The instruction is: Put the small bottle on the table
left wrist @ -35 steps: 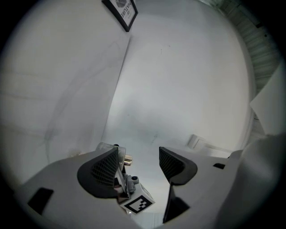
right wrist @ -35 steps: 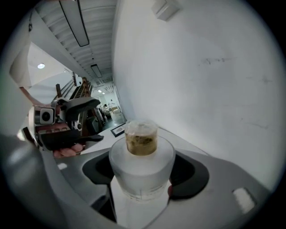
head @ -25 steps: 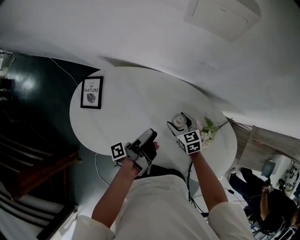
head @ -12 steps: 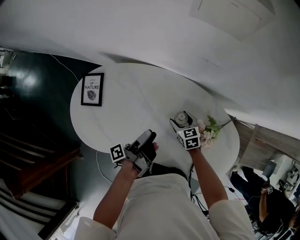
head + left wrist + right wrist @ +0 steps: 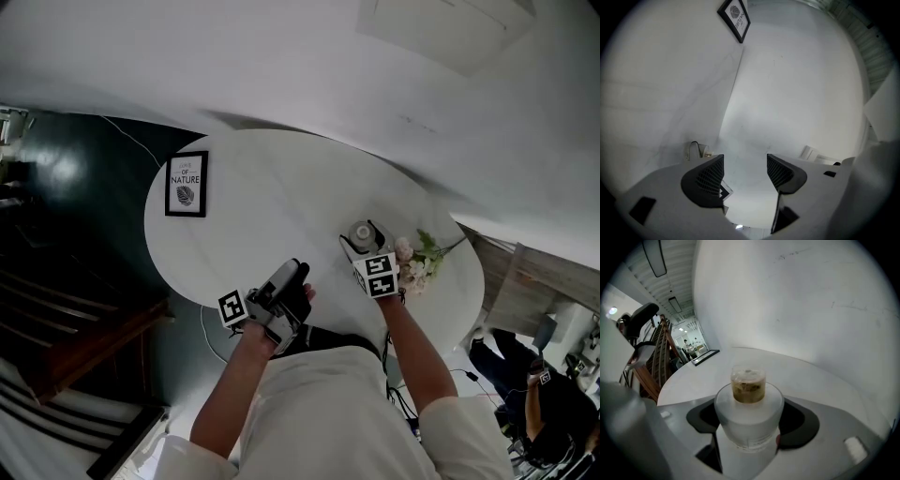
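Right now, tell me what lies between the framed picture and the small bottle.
Nothing: in the head view, only bare table separates the framed picture from the small bottle.

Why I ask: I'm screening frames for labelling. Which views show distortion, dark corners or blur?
Left gripper view and right gripper view: fisheye, black corners, lines bowed. Right gripper view: the small bottle sits near centre, fairly sharp. Head view: even light on the white table, dark floor at left, framed print legible.
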